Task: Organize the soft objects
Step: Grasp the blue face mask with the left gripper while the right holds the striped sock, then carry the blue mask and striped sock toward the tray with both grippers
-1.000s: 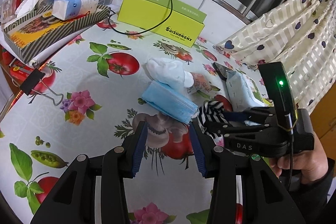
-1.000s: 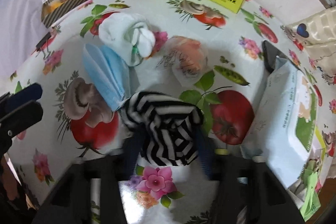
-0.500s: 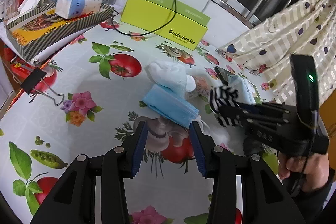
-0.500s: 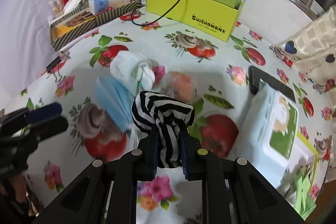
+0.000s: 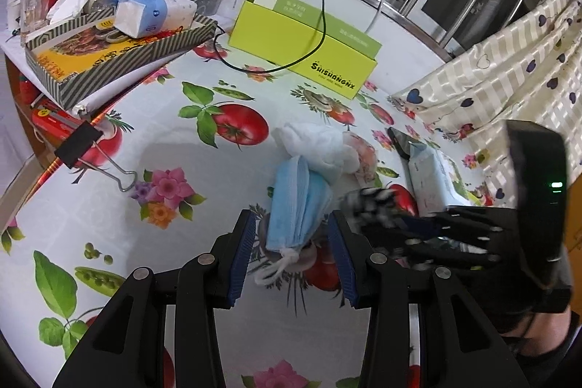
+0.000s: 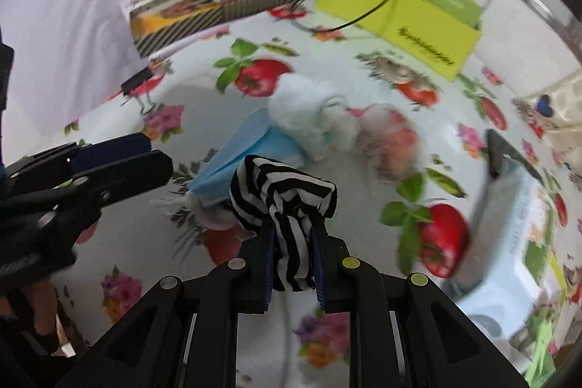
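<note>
- Left wrist view: the left gripper (image 5: 293, 239) stands wide open above the flowered tablecloth (image 5: 152, 148). The near end of the blue face mask stack (image 5: 298, 206) lies between its two blue pads (image 5: 242, 253), and I cannot tell if a pad touches it.
- The mask stack lies flat on the cloth, its white ear loops hanging out at the near end. Its far end touches a white cloth bundle (image 5: 316, 142).
- At the right, the right gripper (image 5: 393, 215) carries a black-and-white striped cloth (image 5: 374, 200), which is blurred in this view.
- Further back stand a yellow-green box (image 5: 302, 55) with a black cable across it, and a striped tray (image 5: 120, 53) of clutter. A black binder clip (image 5: 78, 144) lies at the left.
- Right wrist view: the right gripper (image 6: 293, 260) is closed narrow on the striped cloth (image 6: 283, 195). The cloth is bunched, and its top bulges out above the fingers, raised over the table.
- Just behind it lie the face mask stack (image 6: 251, 144) and the white bundle (image 6: 309, 111), touching each other.
- The left gripper (image 6: 127, 155) comes in from the left, near the mask stack.
- A wet wipes pack (image 6: 509, 217) lies at the right, blurred.
</note>
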Action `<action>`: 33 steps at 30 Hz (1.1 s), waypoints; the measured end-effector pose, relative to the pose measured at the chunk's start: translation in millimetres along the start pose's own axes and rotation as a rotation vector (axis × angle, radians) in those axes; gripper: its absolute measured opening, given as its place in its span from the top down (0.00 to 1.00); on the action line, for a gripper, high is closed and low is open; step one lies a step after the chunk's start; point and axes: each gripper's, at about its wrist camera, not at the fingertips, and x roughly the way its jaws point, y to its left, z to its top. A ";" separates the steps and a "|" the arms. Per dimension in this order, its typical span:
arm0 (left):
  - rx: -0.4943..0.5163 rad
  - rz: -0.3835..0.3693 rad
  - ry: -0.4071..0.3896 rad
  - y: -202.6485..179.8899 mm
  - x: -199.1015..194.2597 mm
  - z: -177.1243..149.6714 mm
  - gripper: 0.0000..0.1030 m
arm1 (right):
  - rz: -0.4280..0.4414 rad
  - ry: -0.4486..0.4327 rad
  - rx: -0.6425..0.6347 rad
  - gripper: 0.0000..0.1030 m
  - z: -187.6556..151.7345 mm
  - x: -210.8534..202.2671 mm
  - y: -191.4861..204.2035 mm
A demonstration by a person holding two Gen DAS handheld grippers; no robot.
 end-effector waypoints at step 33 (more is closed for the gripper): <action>0.193 0.032 -0.020 -55.5 -8.8 -24.3 0.83 | 0.052 -0.253 0.157 0.83 -64.6 -98.4 -29.8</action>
